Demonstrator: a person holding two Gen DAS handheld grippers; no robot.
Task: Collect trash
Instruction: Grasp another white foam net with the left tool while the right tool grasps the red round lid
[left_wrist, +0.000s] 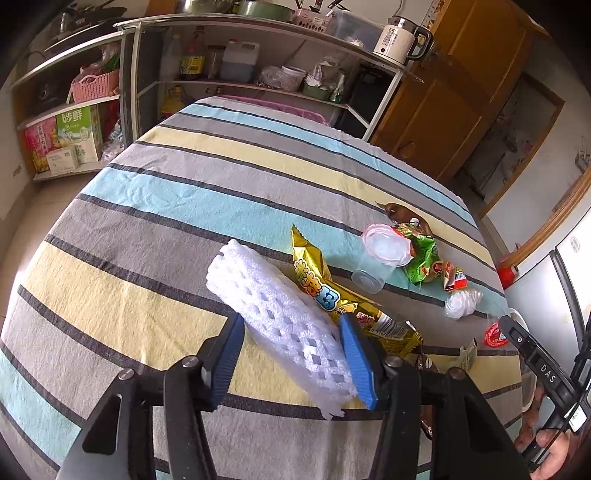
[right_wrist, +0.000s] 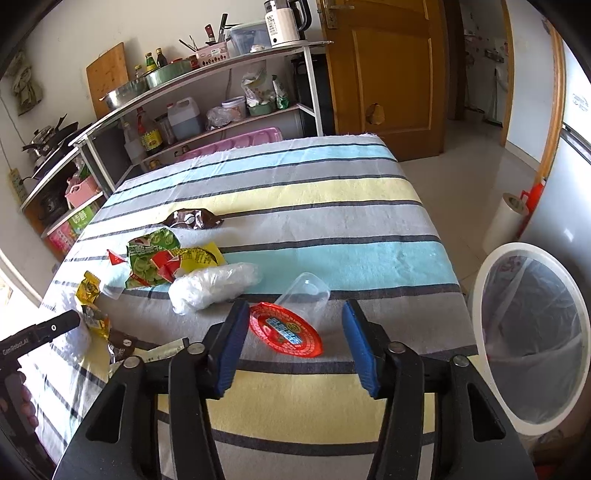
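Left tongs (left_wrist: 291, 347): about half open, with the white foam net sleeve (left_wrist: 280, 317) lying slantwise between the blue pads; the right pad touches the sleeve's edge, the left pad sits at its other side, and whether they actually press it I cannot tell.
Right tongs (right_wrist: 293, 343): partly open and holding nothing; the red round lid (right_wrist: 286, 330) and the clear plastic cup (right_wrist: 304, 295) lie on the table between and just beyond the pads, neither pad touching them.
Hand pose: both tongs point down at a slant toward the striped table (right_wrist: 295, 192); the left-wrist view shows fingers of the right hand (left_wrist: 552, 456) at the near right on the other tool's handle.
Trash on the table: a gold snack wrapper (left_wrist: 332, 291) just right of the foam sleeve, a clear cup with a pinkish lid (left_wrist: 376, 258) beyond it, a green wrapper (right_wrist: 151, 262), a brown wrapper (right_wrist: 192, 219) farther off, and a crumpled clear bag (right_wrist: 214, 286).
Only in the right-wrist view: a white bin (right_wrist: 532, 343) with a clear liner, standing on the floor just off the table's right edge.
Only in the left-wrist view: the foam sleeve's full length.
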